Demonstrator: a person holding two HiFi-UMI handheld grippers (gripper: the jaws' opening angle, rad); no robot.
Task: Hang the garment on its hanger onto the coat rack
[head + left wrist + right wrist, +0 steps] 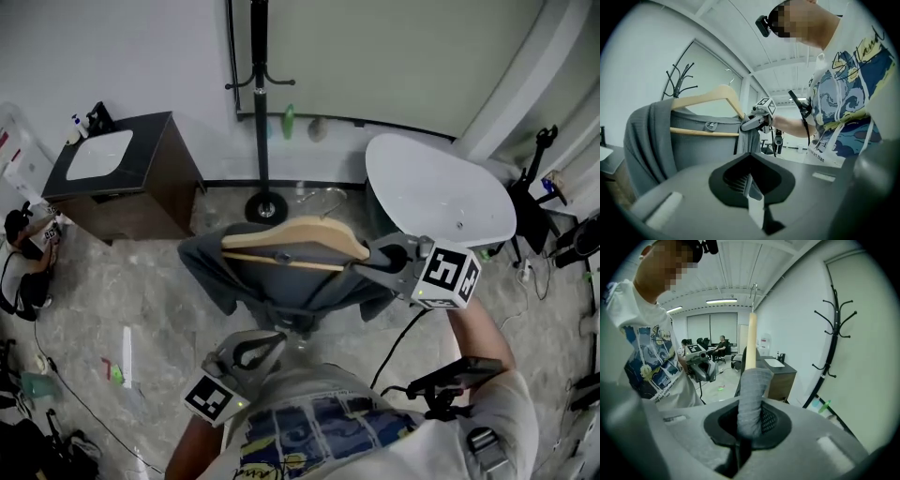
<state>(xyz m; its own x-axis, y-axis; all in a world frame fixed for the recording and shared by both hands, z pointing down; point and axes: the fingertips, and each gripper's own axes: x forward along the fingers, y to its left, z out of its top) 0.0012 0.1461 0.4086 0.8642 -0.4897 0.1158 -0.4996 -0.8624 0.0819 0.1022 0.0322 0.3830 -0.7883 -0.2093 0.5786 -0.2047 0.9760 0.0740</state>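
Observation:
A wooden hanger carries a grey garment in mid-air in front of me. My right gripper is shut on the hanger's right end, with the grey cloth wrapped round it between the jaws; the hanger stands edge-on beyond. My left gripper hangs lower, just below the garment's hem, its jaws shut with nothing in them. The black coat rack stands by the far wall, behind the hanger. In the left gripper view the hanger, garment and right gripper show ahead.
A dark cabinet with a white sink stands at the left of the rack's base. A white oval tabletop is at the right. A green bottle lies by the wall. A person sits at far left.

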